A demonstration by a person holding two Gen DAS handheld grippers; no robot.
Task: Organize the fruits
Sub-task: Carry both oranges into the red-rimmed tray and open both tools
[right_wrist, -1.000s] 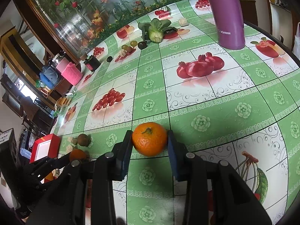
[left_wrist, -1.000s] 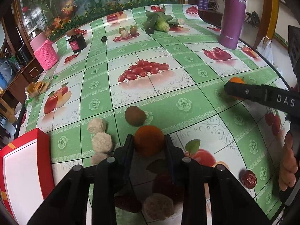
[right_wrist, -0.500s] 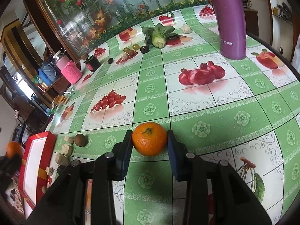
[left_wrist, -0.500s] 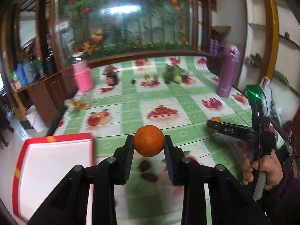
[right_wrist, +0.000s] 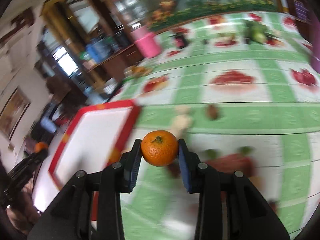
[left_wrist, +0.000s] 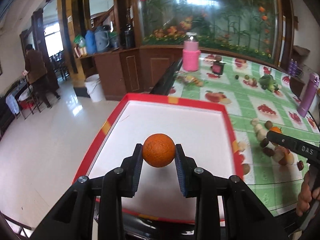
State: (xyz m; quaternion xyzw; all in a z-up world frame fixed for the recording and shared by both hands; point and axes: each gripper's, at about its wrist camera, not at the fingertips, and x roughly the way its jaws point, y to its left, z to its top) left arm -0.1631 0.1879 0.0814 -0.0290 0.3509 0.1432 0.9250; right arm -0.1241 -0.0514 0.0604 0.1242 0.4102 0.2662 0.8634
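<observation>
Left gripper point(left_wrist: 159, 153): ribbed blue pads clamped on a round, pebbly-skinned orange point(left_wrist: 159, 150), held above the smooth white floor of the red-rimmed rectangular tray point(left_wrist: 227, 118). Right of the tray, small brown and pale fruits point(left_wrist: 270, 150) lie scattered on the glossy green-checked tablecloth point(left_wrist: 260, 190). Right gripper point(right_wrist: 159, 153): closed on a stemmed, dimpled mandarin point(right_wrist: 159, 148), pinched between its pads just right of the tray's rim, above the cloth; view blurred.
</observation>
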